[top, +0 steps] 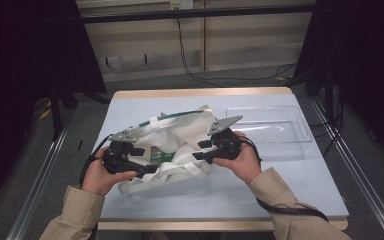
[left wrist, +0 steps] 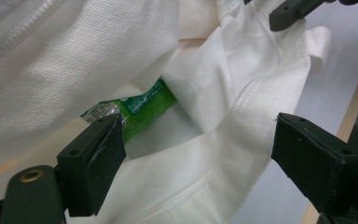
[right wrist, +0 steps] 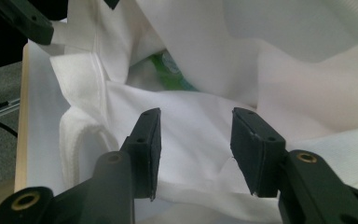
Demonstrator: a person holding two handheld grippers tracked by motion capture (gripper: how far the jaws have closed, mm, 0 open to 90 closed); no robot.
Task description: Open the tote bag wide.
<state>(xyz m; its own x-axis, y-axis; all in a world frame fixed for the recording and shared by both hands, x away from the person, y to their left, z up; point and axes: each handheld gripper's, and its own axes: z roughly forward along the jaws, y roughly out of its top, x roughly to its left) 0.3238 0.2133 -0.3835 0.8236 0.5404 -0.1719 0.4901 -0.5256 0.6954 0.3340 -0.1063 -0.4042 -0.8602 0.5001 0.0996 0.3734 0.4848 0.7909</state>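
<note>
A white cloth tote bag [top: 180,137] lies crumpled in the middle of the table, its mouth facing the person. A green packet [top: 161,154] shows inside the mouth. My left gripper [top: 142,160] is at the bag's left side, open. In the left gripper view the bag's seamed rim [left wrist: 233,135] runs between the wide jaws of the left gripper [left wrist: 198,135], and the green packet [left wrist: 144,107] lies just past the left jaw's tip. My right gripper [top: 201,150] is at the right side of the mouth, open. In its own view the right gripper [right wrist: 196,116] hovers over white cloth, with the packet [right wrist: 170,70] beyond.
A clear plastic tray [top: 300,131] stands at the back right of the blue-grey table top [top: 280,190]. The bag's handle loop [top: 170,177] lies toward the front edge. Cables trail from both grippers, and dark curtains hang on both sides.
</note>
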